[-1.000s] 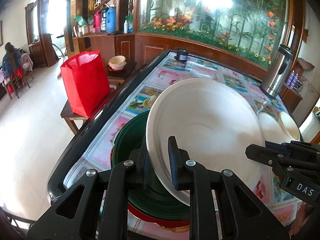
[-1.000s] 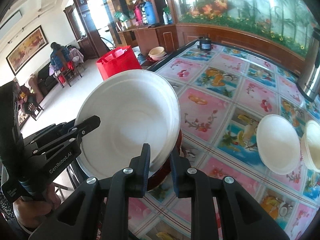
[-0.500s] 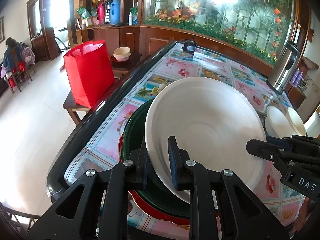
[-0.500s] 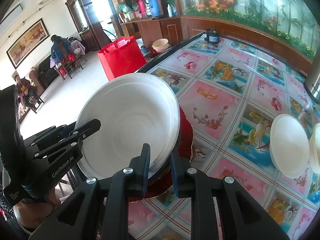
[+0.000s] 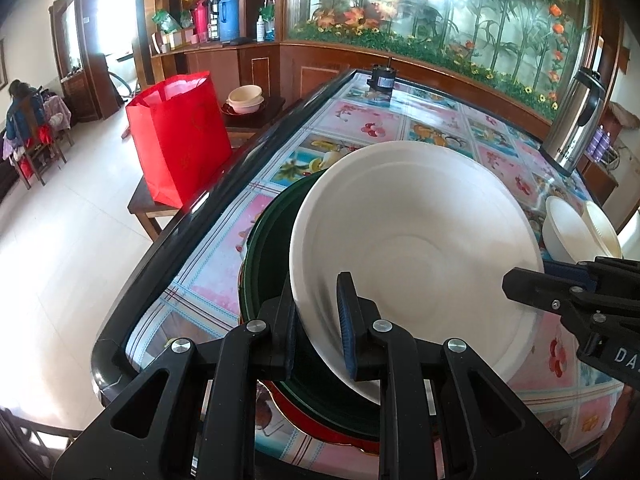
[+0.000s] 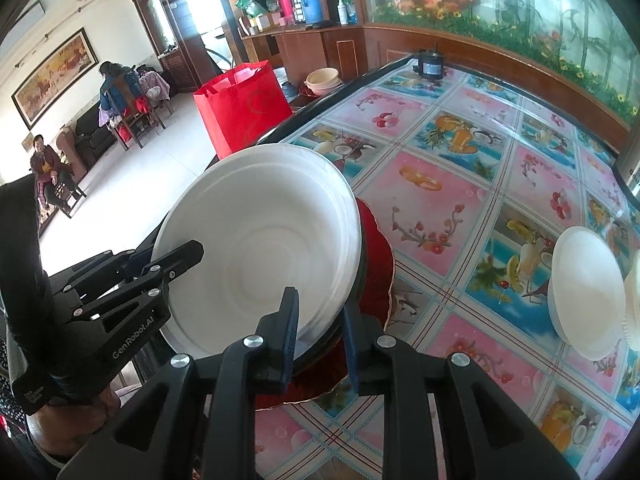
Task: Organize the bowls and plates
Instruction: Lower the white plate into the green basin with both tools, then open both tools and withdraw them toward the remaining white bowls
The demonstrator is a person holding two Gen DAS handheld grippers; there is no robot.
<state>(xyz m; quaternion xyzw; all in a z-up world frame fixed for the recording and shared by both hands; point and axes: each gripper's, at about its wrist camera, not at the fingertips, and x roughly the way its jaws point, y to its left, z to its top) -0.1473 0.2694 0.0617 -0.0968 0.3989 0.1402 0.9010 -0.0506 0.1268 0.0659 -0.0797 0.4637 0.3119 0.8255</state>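
Note:
A large white plate is held tilted over a green plate that lies on a red plate at the table's near left corner. My left gripper is shut on the white plate's near rim. My right gripper is shut on the same white plate at its opposite rim. Each gripper shows in the other's view. A white bowl and a second pale bowl sit at the right of the table.
The table has a fruit-patterned cloth and a black edge. A steel thermos stands at the far right, a small black device at the far end. A red bag stands on a low side table left, with bowls behind.
Both grippers have carried the white plate lower over the green and red plates, and the views have shifted slightly toward the table's near corner.

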